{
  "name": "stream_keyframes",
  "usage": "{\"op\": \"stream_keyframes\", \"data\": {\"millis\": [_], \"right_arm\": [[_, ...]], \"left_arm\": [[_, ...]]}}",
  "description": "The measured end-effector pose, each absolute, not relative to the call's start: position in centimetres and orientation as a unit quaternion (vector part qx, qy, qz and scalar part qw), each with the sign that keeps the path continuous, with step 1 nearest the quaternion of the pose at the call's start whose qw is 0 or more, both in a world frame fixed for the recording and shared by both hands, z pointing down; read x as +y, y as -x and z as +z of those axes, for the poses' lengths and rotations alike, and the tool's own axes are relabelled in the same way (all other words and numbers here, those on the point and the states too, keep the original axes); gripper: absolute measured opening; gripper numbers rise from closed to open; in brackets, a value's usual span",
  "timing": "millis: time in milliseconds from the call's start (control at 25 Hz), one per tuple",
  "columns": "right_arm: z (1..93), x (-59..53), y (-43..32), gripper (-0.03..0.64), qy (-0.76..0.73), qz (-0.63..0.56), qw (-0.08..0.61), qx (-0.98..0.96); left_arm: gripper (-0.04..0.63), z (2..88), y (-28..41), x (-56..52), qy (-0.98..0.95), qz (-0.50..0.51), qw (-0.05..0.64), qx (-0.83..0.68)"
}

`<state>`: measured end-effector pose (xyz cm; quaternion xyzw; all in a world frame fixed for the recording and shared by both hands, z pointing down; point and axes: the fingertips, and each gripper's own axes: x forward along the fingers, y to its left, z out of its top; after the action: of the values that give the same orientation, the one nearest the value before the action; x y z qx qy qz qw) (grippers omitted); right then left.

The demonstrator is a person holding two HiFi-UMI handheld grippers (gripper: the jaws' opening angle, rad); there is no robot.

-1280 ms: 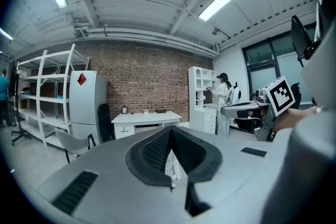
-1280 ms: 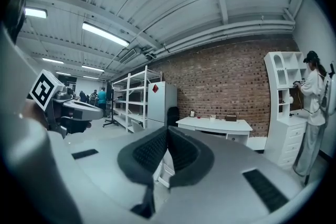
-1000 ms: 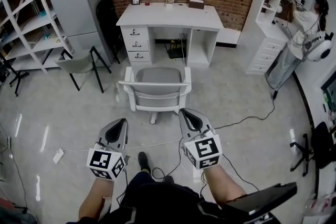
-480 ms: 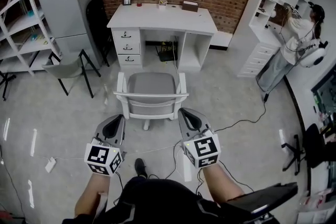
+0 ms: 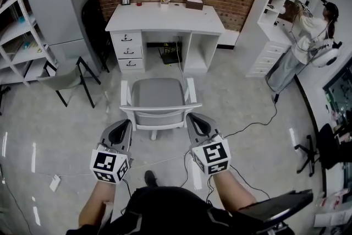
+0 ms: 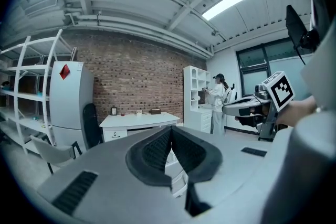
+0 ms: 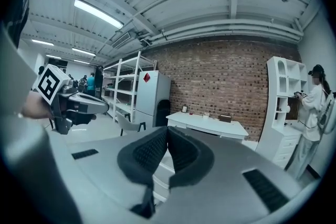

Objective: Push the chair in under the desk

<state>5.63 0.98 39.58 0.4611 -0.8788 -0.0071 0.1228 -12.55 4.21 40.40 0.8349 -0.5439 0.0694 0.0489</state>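
Note:
A white swivel chair (image 5: 158,100) with a grey seat stands on the floor, its backrest toward me, a short way out from the white desk (image 5: 165,17). My left gripper (image 5: 125,125) is shut and empty, its tip just short of the backrest's left end. My right gripper (image 5: 193,118) is shut and empty, its tip close to the backrest's right end. Whether either tip touches the chair I cannot tell. The left gripper view shows shut pads (image 6: 170,141) with the desk (image 6: 137,120) far off. In the right gripper view the desk (image 7: 207,124) stands beyond shut pads (image 7: 167,143).
A grey fridge (image 5: 58,5) and a dark chair (image 5: 94,22) stand left of the desk. A grey folding chair (image 5: 61,77) is at left. White shelving (image 5: 278,14) with a person (image 5: 305,36) stands at right. Cables (image 5: 258,121) trail over the floor.
The chair, desk and room have slid down and toward me in the head view as I stepped forward. Both grippers kept their pose and now sit nearer the chair's backrest.

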Motion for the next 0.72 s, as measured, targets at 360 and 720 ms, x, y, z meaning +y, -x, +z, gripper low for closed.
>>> {"op": "stream_keyframes", "data": {"millis": [360,720], "right_arm": [[41.0,-2.1,-2.6,0.005,-0.476,-0.005,0.157,-0.865],[44.5,-4.5,-1.5,0.006,-0.491,0.007,0.200,-0.848]], "left_arm": [[0.008,41.6,15.5,0.2,-0.853,0.084,0.049,-0.513],[0.008,45.4,17.5,-2.8,-0.865,0.128,0.045,-0.483]]}}
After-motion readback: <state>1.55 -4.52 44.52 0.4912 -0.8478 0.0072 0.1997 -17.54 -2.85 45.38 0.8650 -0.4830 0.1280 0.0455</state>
